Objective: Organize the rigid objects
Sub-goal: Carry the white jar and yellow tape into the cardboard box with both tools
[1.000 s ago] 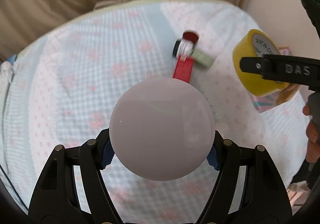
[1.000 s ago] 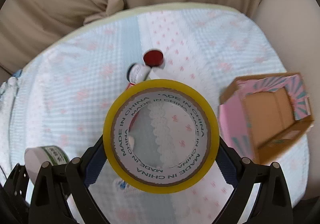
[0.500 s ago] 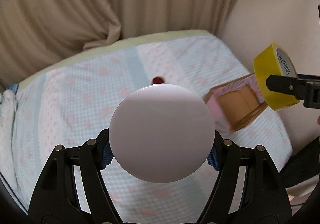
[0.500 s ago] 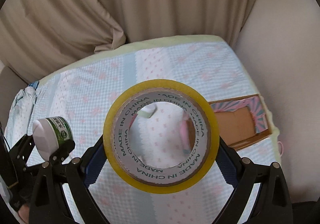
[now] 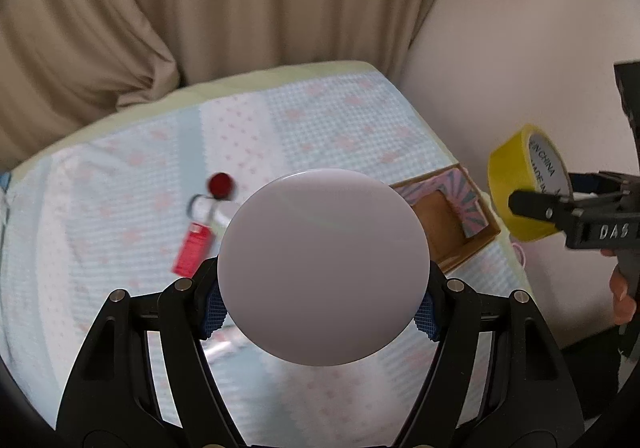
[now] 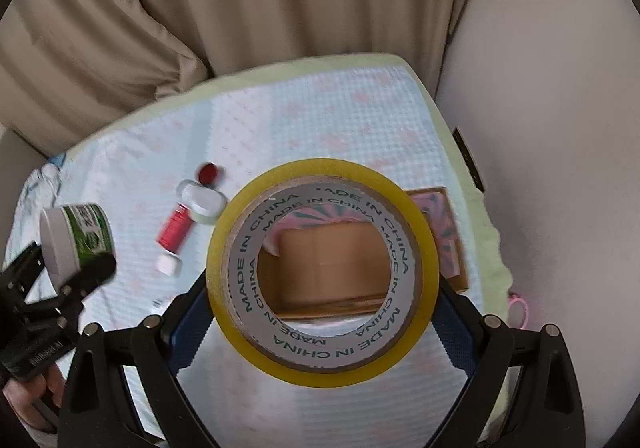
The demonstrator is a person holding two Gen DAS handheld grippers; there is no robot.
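Note:
My left gripper [image 5: 323, 304] is shut on a round white-lidded jar [image 5: 323, 268], whose lid fills the middle of the left wrist view; its green label shows in the right wrist view [image 6: 76, 240]. My right gripper [image 6: 322, 312] is shut on a yellow tape roll [image 6: 322, 272], held above the bed; it also shows in the left wrist view [image 5: 528, 188]. An open cardboard box [image 6: 332, 268] with pink patterned flaps lies on the bed under the roll, also at right in the left wrist view [image 5: 452, 216]. A red tube [image 5: 192, 252], a white bottle [image 6: 202, 202] and a red cap [image 6: 208, 173] lie left of the box.
The bed has a pale blue and pink patterned cover [image 5: 320, 120]. Beige curtains [image 5: 240, 8] hang behind it and a plain wall [image 6: 540, 128] stands on the right. The box sits near the bed's right edge.
Both grippers have swung right and tilted down, still holding their objects. The box now sits directly behind the tape roll's hole, and the red tube and bottle are back in view.

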